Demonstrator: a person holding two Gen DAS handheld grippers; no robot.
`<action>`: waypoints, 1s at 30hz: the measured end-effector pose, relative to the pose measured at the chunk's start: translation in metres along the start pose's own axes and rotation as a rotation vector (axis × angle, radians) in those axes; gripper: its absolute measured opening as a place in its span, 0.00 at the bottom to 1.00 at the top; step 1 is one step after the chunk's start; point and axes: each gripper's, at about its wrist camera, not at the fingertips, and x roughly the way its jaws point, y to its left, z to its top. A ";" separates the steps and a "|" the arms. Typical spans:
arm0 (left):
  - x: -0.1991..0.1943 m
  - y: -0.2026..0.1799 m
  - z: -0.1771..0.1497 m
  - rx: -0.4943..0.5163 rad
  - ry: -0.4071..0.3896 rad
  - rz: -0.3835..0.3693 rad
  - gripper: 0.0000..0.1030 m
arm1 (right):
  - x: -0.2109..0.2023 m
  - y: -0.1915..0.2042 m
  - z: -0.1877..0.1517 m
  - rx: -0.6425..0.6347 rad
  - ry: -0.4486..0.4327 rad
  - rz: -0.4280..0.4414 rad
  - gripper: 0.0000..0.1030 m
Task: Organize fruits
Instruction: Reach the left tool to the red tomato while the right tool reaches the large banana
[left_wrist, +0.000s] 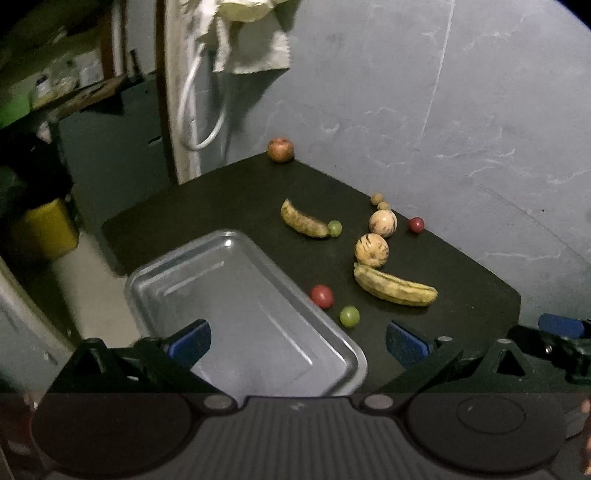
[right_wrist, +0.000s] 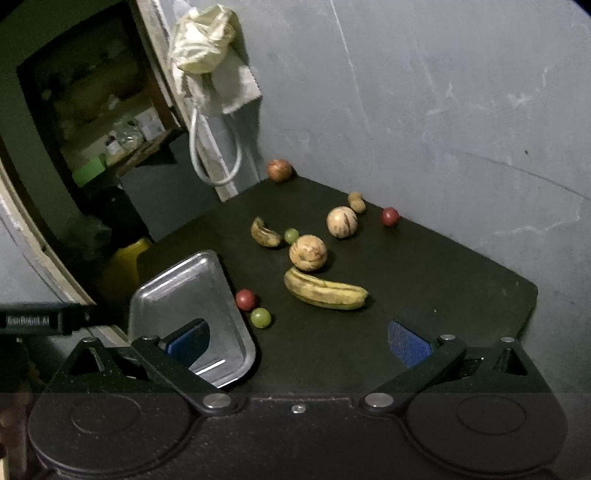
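Nothing has been sorted yet, judging by the pictures: the metal tray (left_wrist: 236, 295) lies bare at the near left of the dark worktop (left_wrist: 221, 199), and every fruit sits loose on the worktop itself.

Just beside the tray's right rim lie a red fruit (left_wrist: 322, 296) and a green grape (left_wrist: 349, 316), close together. Further right is the large banana (left_wrist: 395, 288), with a striped round fruit (left_wrist: 371, 250) touching or nearly touching its far end, and a second striped round fruit (left_wrist: 383, 223) beyond that. A smaller banana (left_wrist: 303, 223) lies toward the middle with another green grape (left_wrist: 334, 228) at its tip. Along the far right edge sit two small brown nuts (left_wrist: 380, 201) and another small red fruit (left_wrist: 416, 224); an apple (left_wrist: 280, 149) stands alone at the far corner by the wall.

The left gripper (left_wrist: 297, 341) hovers over the tray's near end, jaws wide and holding nothing. The right gripper (right_wrist: 299, 341) hangs over the near worktop, jaws likewise wide and empty. The whole job appears to remain, with the red fruit and grape by the tray the easiest first picks.
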 end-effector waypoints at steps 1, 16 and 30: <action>0.007 0.000 0.004 0.025 -0.005 -0.003 1.00 | 0.004 0.000 0.001 0.006 0.003 -0.006 1.00; 0.138 0.015 0.041 0.335 0.079 -0.292 0.81 | 0.087 0.003 0.033 -0.173 0.080 -0.066 0.99; 0.204 0.001 0.045 0.670 0.198 -0.482 0.45 | 0.165 0.003 0.059 -0.559 0.230 0.143 0.86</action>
